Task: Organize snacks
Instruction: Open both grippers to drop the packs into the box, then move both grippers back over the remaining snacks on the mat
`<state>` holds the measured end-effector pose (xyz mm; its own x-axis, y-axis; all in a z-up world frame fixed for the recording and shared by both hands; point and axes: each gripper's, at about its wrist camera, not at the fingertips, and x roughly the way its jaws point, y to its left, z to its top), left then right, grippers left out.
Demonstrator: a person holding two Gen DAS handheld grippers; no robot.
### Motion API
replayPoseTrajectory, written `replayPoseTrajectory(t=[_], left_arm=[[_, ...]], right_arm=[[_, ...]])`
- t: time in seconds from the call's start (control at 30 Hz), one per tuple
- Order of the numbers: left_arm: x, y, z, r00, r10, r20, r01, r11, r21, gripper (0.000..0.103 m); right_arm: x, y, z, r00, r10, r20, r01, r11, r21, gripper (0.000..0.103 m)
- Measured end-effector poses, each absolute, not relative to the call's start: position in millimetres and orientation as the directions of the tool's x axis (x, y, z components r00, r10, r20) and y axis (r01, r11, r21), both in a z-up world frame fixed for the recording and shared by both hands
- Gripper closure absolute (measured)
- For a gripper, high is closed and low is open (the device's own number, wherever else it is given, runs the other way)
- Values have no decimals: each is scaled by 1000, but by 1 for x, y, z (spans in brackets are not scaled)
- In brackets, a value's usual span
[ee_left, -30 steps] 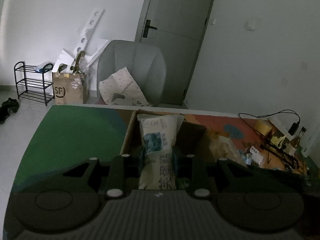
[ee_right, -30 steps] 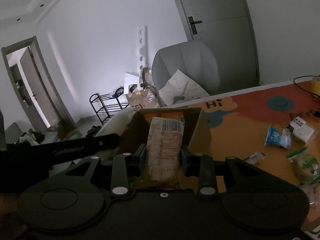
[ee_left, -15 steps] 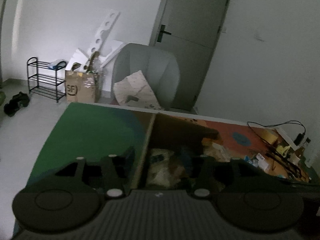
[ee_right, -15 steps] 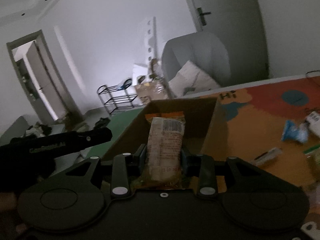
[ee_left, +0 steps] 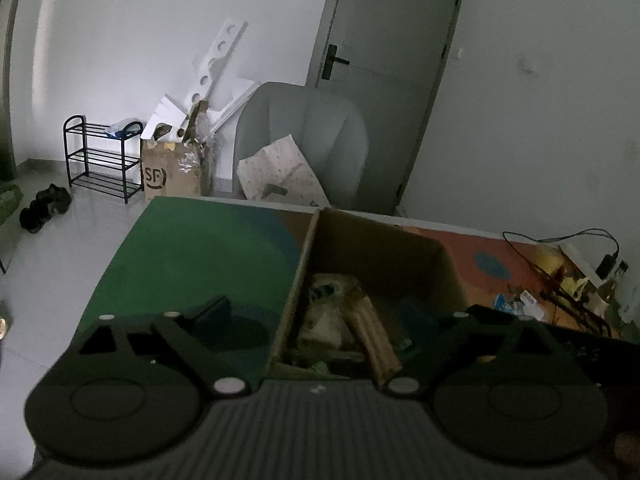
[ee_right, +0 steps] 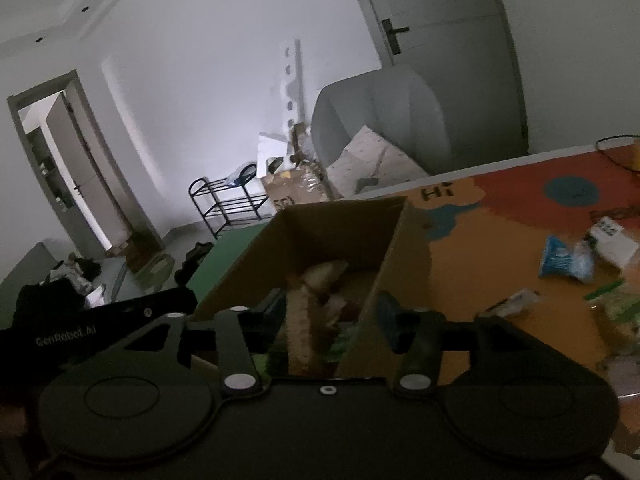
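An open cardboard box (ee_left: 380, 244) stands on the table and holds several snack packets (ee_left: 340, 320). My left gripper (ee_left: 340, 312) is open and empty above the box's near left wall, one finger outside it. My right gripper (ee_right: 332, 312) is open above the same box (ee_right: 340, 224). A tan snack packet (ee_right: 304, 320) stands on end in the box between the right fingers, apart from both. Loose snacks lie on the table at the right, among them a blue packet (ee_right: 564, 260) and a white one (ee_right: 612, 236).
The table mat is green (ee_left: 192, 256) on the left and orange-red (ee_right: 500, 216) on the right. A grey chair (ee_left: 300, 140) stands behind the table. Cables and small items (ee_left: 568, 276) lie at the far right. The left gripper's arm (ee_right: 100, 320) is at the right view's lower left.
Both grippers have opened. The left let its white packet go into the box. The right let its tan packet go, and it now stands in the box.
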<state>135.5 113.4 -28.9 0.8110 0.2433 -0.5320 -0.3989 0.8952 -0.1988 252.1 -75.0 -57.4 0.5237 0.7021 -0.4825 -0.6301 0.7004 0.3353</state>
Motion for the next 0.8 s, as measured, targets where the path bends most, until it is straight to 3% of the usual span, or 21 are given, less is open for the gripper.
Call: replayPoseTrajectory(t=[0.07, 0.13, 0.4, 0.8], left_arm=[[136, 110, -28, 812, 244, -530, -396, 897, -195, 7], [136, 107, -26, 814, 254, -523, -401, 896, -189, 6], [133, 82, -23, 827, 235, -511, -366, 915, -171, 0], [142, 41, -26, 854, 132, -504, -261, 945, -195, 0]], right_arm=[[253, -82, -57, 525, 703, -480, -634, 699, 330, 44], [252, -90, -57, 524, 708, -473, -640, 694, 330, 33], [259, -125, -57, 578, 664, -474, -594, 741, 313, 23], [256, -179, -62, 655, 574, -492, -496, 817, 294, 21]])
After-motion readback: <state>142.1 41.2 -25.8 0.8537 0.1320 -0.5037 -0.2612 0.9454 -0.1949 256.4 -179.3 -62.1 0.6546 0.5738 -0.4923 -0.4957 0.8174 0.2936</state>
